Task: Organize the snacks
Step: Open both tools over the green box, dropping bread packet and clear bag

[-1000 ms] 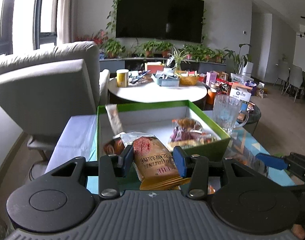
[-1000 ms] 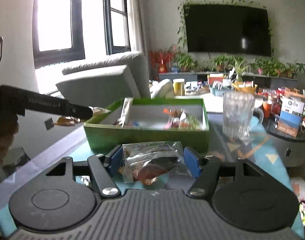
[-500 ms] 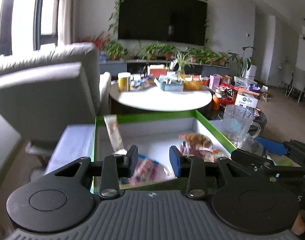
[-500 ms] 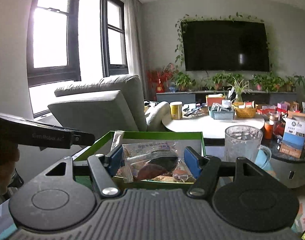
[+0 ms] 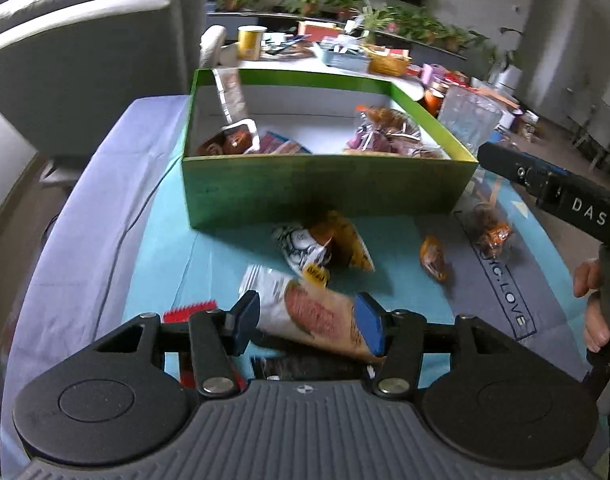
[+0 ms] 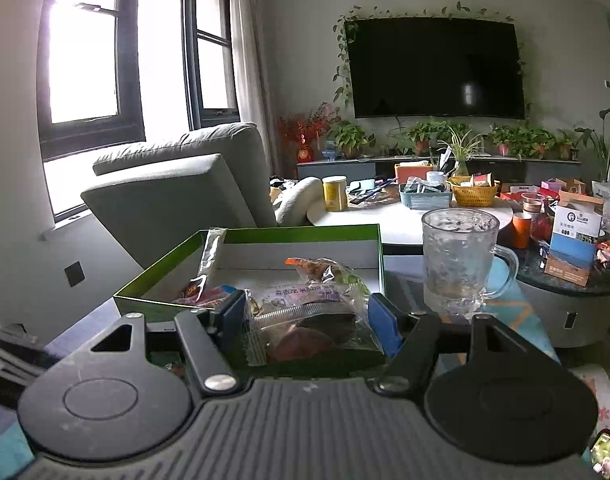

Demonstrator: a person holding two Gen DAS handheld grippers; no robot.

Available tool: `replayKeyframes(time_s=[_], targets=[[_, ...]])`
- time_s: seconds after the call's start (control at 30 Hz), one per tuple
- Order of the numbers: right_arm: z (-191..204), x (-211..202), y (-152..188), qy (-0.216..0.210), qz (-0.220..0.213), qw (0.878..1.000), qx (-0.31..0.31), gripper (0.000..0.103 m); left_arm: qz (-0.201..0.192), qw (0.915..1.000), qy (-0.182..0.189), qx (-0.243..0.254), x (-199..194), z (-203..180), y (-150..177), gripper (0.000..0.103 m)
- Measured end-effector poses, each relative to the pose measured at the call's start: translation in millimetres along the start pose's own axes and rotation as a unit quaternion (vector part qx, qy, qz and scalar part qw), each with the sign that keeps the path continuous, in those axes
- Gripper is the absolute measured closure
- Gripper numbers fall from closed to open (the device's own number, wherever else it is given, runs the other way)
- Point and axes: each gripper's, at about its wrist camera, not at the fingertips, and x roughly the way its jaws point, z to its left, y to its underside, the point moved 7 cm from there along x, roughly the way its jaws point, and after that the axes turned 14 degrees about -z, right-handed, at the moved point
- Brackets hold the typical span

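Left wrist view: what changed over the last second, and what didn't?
The left hand-held gripper tipped down toward the table; its jaws have just been opening around a beige packet. The right hand-held gripper still clamps its clear packet, now over the green box.

Pastry packet smeared by blur, print unreadable, red comb-like item half hidden behind left gripper.

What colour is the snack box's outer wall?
Green, with a white interior; the snack box shows best in the left wrist view.

One green box, one glass mug, two tools.
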Motion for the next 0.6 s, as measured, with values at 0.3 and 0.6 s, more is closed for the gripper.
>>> replayKeyframes(time_s=[0.3,0.6], targets=[[7,-11,-2,-0.014,-0.007,1.0,-0.004,0.058,0.051,0.9981,0.0,-0.036,11,-14,14,0.053],[-6,-11,3,-0.004,-0.003,1.0,0.012,0.058,0.049,0.9981,-0.036,-0.012,40,-15,-1,0.052]])
